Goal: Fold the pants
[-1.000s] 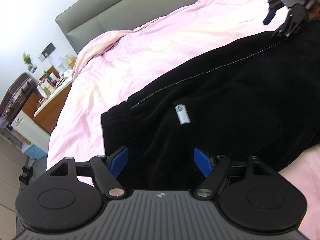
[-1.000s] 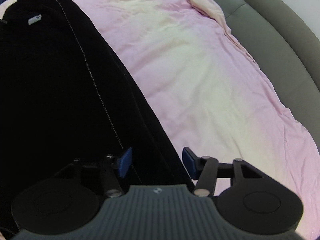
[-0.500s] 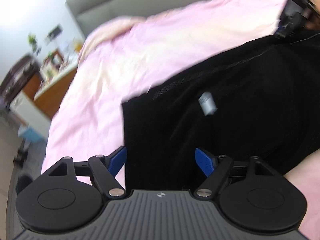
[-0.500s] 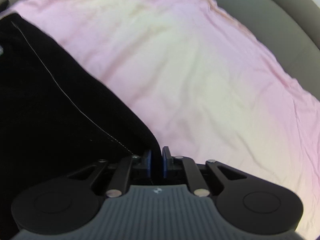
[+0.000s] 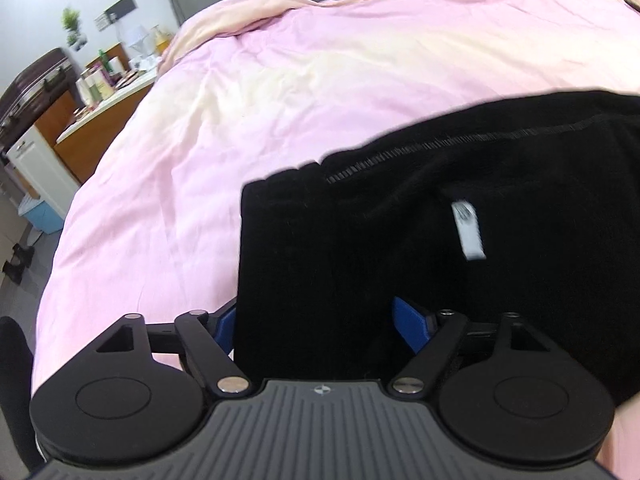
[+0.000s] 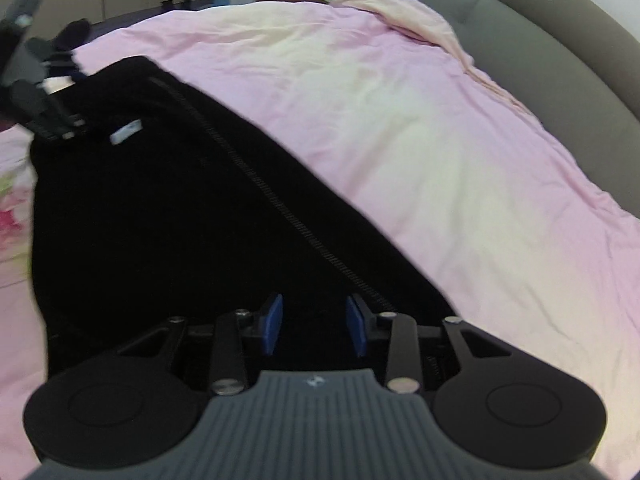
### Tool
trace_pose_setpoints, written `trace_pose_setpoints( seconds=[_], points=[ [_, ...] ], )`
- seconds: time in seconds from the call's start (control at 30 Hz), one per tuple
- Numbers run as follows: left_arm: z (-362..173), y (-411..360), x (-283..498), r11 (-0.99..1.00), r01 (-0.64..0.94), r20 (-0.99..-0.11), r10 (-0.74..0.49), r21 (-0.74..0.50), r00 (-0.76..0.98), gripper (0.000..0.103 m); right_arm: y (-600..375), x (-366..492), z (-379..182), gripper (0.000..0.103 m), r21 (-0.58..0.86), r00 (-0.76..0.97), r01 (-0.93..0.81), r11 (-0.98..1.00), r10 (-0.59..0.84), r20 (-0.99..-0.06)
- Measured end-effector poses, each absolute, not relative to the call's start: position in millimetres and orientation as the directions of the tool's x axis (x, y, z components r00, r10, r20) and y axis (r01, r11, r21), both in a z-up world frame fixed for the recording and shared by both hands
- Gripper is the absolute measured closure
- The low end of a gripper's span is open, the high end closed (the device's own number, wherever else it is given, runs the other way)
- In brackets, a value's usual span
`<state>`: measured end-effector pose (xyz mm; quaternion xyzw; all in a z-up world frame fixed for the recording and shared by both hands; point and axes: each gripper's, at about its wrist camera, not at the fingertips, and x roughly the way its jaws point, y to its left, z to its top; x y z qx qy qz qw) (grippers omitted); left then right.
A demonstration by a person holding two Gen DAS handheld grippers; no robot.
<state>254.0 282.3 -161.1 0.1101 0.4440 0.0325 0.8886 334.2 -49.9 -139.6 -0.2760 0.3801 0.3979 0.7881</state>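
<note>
Black pants (image 5: 420, 232) lie on the pink bed cover (image 5: 280, 92), with a white label (image 5: 466, 228) showing inside. My left gripper (image 5: 316, 320) is open, its blue pads on either side of the pants' near edge. In the right wrist view the pants (image 6: 180, 216) stretch away with a stitched seam and the label (image 6: 126, 132). My right gripper (image 6: 314, 324) is open over the black cloth. The left gripper also shows in the right wrist view (image 6: 36, 92) at the pants' far end.
A grey padded headboard (image 6: 540, 52) runs along the bed's far side. A wooden side cabinet (image 5: 92, 120) crowded with bottles stands by the bed, with a blue bin (image 5: 40, 216) on the floor. A flowered pink cloth (image 6: 12, 208) lies at the left.
My right gripper was shut on the pants' edge half a second ago and is now open over the cloth. My left gripper has moved in, so the pants' edge sits between its open fingers.
</note>
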Motion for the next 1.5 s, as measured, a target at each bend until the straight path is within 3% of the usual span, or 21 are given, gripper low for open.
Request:
trace_pose_setpoints(
  seconds=[0.33, 0.57, 0.77, 0.8, 0.9, 1.07, 1.17, 1.37, 1.5],
  points=[
    [-143, 281, 266, 0.953, 0.002, -0.690, 0.217, 0.302, 0.690, 0.007, 26, 255, -162, 0.071, 0.124, 0.187, -0.900, 0.418, 0.627, -0.757],
    [-162, 297, 277, 0.969, -0.008, -0.717, 0.189, 0.248, 0.671, 0.000, 40, 203, -210, 0.068, 0.090, 0.219, -0.877, 0.472, 0.559, -0.800],
    [-152, 288, 273, 0.958, 0.006, -0.709, 0.207, 0.286, 0.674, 0.000, -14, 176, -198, 0.068, 0.134, 0.215, -0.836, 0.533, 0.542, -0.812],
    [-149, 285, 270, 0.957, 0.011, -0.706, 0.206, 0.290, 0.677, 0.007, -21, 175, -194, 0.070, 0.154, 0.201, -0.825, 0.543, 0.538, -0.819],
    [-137, 272, 257, 0.945, 0.025, -0.689, 0.219, 0.326, 0.691, 0.013, -44, 173, -174, 0.071, 0.190, 0.235, -0.782, 0.594, 0.563, -0.793],
    [-112, 238, 229, 0.938, 0.086, -0.652, 0.165, 0.335, 0.740, 0.013, -78, 179, -173, 0.069, 0.155, 0.419, -0.641, 0.752, 0.512, -0.749],
    [-97, 207, 212, 0.942, 0.137, -0.642, 0.098, 0.306, 0.761, 0.013, -78, 178, -215, 0.068, 0.146, 0.322, -0.621, 0.770, 0.420, -0.849],
    [-98, 130, 180, 0.925, 0.295, -0.654, -0.071, 0.240, 0.753, 0.010, -128, 158, -188, 0.067, 0.255, 0.393, -0.521, 0.814, 0.494, -0.776],
    [-110, 86, 179, 0.911, 0.353, -0.659, -0.132, 0.214, 0.740, 0.011, -191, 145, -175, 0.066, 0.235, 0.536, -0.388, 0.891, 0.426, -0.729]
  ],
)
